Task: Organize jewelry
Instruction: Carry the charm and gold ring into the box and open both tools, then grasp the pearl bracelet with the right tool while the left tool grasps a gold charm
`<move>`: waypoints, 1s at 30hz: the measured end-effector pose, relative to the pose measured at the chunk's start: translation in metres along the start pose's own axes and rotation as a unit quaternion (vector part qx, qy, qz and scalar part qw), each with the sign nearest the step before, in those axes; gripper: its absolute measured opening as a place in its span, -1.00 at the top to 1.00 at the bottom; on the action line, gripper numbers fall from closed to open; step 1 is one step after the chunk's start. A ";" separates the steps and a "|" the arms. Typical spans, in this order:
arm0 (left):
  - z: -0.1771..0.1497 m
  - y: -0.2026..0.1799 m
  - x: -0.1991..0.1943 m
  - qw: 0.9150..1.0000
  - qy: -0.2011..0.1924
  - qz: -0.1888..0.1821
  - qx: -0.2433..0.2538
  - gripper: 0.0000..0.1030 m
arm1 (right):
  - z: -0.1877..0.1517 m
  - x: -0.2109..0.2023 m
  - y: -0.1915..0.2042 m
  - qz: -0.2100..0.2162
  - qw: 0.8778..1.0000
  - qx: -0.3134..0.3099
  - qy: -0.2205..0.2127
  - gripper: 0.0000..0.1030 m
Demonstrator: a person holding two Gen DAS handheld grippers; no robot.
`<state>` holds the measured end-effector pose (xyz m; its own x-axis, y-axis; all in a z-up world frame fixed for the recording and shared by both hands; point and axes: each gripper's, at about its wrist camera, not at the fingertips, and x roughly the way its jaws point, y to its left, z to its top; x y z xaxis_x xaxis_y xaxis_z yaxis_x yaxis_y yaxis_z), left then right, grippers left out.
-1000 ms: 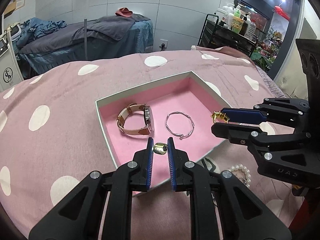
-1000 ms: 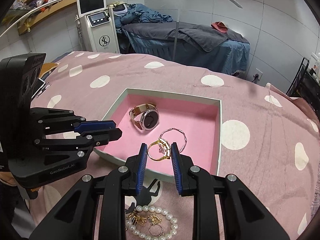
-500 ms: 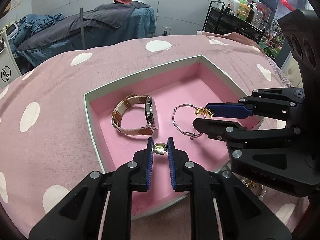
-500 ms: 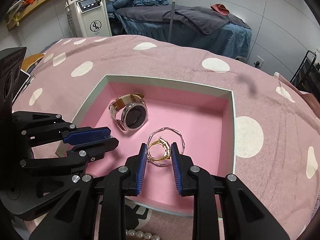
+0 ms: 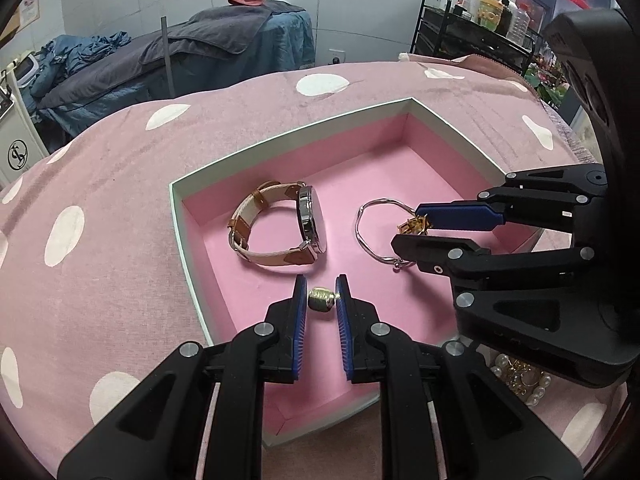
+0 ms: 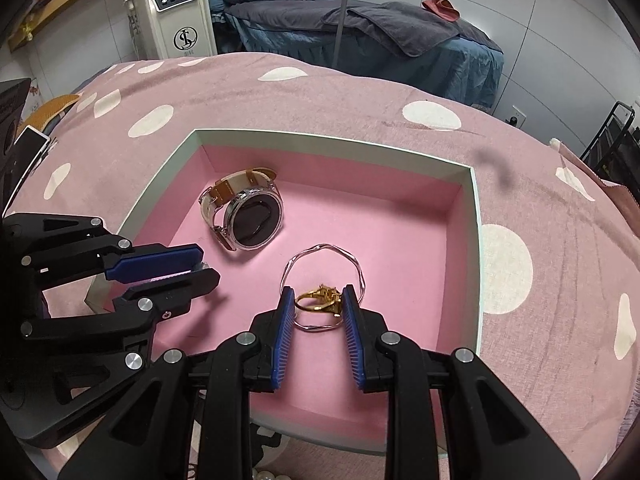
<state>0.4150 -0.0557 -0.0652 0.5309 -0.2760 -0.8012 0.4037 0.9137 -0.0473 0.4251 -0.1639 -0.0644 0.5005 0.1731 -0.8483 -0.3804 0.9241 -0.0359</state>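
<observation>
Both grippers pinch rings over the pink-lined box (image 6: 474,216): left gripper (image 5: 321,298) a small gold band (image 5: 321,299), right gripper (image 6: 318,300) an ornate gold ring (image 6: 320,299). Lower gently before releasing.

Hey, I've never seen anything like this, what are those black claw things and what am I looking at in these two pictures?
Those are two hand-held grippers, each with a camera looking along its fingers, so each picture is one gripper's own view. In the left gripper's view, the left gripper pinches a small gold ring; the right gripper reaches in from the side. In the right gripper's view, the right one grips a gold ring with a setting above a thin silver bangle. Both are over an open box with a pink lining, which sits on a pink polka-dot cloth and also holds a wristwatch. A pearl bracelet lies outside the box.
</observation>
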 end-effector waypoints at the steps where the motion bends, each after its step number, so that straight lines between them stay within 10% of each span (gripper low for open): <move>1: 0.000 0.000 -0.001 1.000 0.000 0.004 0.001 0.60 | 0.000 0.000 0.000 0.000 1.000 -0.001 -0.001 0.53; 4: 0.001 0.002 -0.009 1.000 -0.018 0.009 0.001 -0.06 | 0.000 -0.003 0.001 -0.004 1.000 -0.002 -0.005 0.49; 10: 0.005 0.004 -0.042 0.997 -0.062 0.041 0.005 -0.55 | 0.000 -0.031 -0.001 -0.011 0.999 -0.007 -0.048 0.13; 15: -0.008 0.005 -0.078 0.993 -0.106 0.059 0.002 -0.76 | -0.015 -0.067 -0.008 -0.008 0.995 0.020 -0.094 -0.16; 30: -0.094 -0.019 -0.110 0.992 -0.119 0.020 -0.036 -0.84 | -0.098 -0.094 -0.011 -0.007 0.995 0.065 -0.070 -0.17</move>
<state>0.2790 -0.0148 -0.0320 0.7102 -0.2939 -0.6397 0.3286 0.9420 -0.0680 0.3060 -0.2237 -0.0365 0.6118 0.1962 -0.7663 -0.2728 0.9616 0.0284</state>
